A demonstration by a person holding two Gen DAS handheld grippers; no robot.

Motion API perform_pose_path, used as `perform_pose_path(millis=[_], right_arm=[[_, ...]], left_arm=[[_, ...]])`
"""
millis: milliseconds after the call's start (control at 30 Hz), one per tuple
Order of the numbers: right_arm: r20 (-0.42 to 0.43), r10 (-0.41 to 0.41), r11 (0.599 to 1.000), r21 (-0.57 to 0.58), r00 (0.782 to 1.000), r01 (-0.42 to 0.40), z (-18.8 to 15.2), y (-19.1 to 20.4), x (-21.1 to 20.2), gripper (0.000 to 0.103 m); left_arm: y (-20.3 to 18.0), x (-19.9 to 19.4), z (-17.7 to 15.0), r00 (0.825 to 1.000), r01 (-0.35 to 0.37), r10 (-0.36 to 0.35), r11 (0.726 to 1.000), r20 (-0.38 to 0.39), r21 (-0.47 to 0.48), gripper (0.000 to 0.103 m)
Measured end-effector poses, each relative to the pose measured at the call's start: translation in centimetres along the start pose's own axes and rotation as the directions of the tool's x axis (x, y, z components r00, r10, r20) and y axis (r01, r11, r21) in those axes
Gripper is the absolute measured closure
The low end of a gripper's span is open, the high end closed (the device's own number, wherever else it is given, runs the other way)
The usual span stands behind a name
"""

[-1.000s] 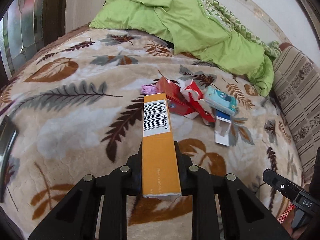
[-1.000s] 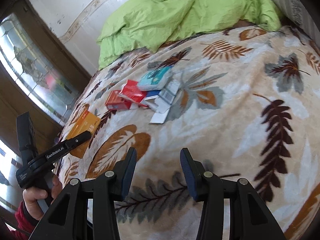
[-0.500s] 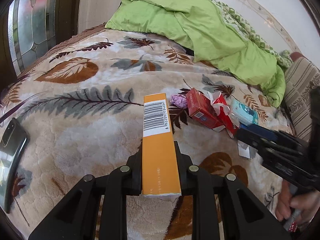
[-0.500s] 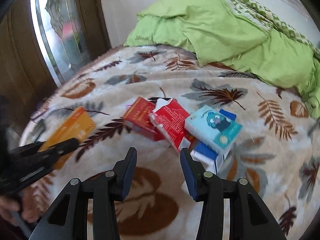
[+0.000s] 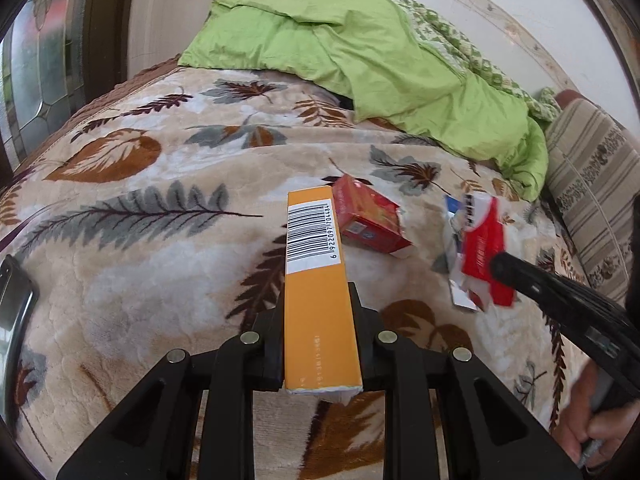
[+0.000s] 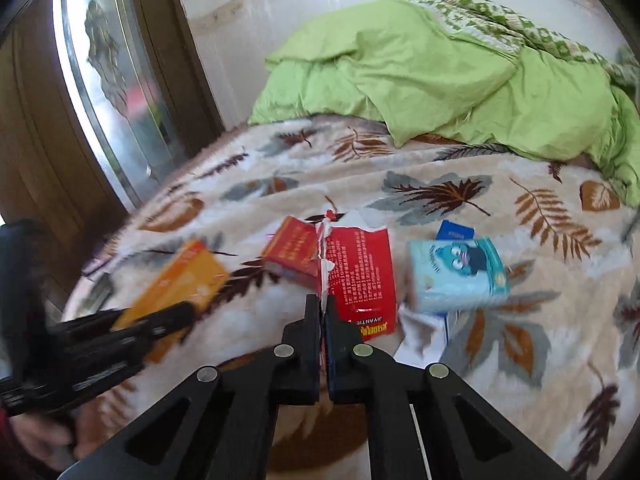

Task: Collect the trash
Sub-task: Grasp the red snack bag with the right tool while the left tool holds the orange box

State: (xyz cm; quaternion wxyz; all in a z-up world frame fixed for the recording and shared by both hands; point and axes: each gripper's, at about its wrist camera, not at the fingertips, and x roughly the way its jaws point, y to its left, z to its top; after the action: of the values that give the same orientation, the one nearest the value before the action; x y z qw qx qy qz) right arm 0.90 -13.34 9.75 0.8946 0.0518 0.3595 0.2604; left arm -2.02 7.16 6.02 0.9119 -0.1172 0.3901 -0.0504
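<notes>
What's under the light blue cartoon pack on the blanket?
The light blue pack lies on a blue-and-white carton: a blue corner shows behind it, a white flap in front. The carton's middle is covered, and nothing shows what else may be beneath.

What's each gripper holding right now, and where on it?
Left gripper clamps the long orange cardboard box near its near end. Right gripper pinches the flat red torn packet at its near edge.

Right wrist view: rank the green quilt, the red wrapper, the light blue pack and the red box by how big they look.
1. green quilt, clearly largest
2. red wrapper and light blue pack, too alike to rank
3. red box, smallest, partly hidden by the wrapper
</notes>
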Motion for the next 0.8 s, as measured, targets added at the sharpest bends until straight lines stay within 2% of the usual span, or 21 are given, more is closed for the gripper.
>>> perform_pose_path(millis=[133,233,333,533,633,700,733,800], right_arm=[[-0.007,0.038,0.999,0.026,0.999,-0.038,-2.8,0.4,-3.8,0.1],[-0.026,-0.022,1.0,-0.002,0.999,0.022,-5.0,0.9,-5.1,0.1],[-0.076,-0.084,0.996,-0.026,0.994,0.082,-6.3,0.9,-4.2,0.1],[-0.103,-0.09,0.995,-0.052,0.991,0.085,-6.3,0.5,-2.5,0.099],[-0.092,-0.035,0.999,-0.04,0.995,0.032,-6.1,0.5,-2.7,0.098],[-0.053,0.002,1.0,-0.022,0.999,-0.003,-5.9,0.4,-3.5,0.091],[-0.024,-0.005,1.0,-0.012,1.0,0.005,-5.7,0.1,-4.0,0.088],[-0.018,-0.051,0.999,-0.002,0.999,0.051,-5.4,-0.5,-3.8,0.083]], left_arm=[[-1.3,-0.3,-0.6,0.999,0.033,-0.033,0.998,-0.011,0.049,0.081],[-2.0,-0.5,-1.4,0.996,0.082,-0.08,0.995,-0.042,0.059,0.081],[-2.7,-0.9,-2.1,0.994,0.099,-0.096,0.993,-0.056,0.065,0.081],[-3.4,-0.9,-2.8,0.994,0.089,-0.083,0.992,-0.069,0.091,0.081],[-3.0,-0.7,-2.8,0.994,0.091,-0.085,0.993,-0.075,0.079,0.081],[-2.8,-0.5,-2.7,0.993,0.09,-0.084,0.993,-0.08,0.074,0.081],[-2.8,-0.5,-2.7,0.993,0.091,-0.085,0.993,-0.081,0.073,0.081],[-2.7,-0.5,-2.7,0.993,0.095,-0.09,0.993,-0.078,0.074,0.081]])
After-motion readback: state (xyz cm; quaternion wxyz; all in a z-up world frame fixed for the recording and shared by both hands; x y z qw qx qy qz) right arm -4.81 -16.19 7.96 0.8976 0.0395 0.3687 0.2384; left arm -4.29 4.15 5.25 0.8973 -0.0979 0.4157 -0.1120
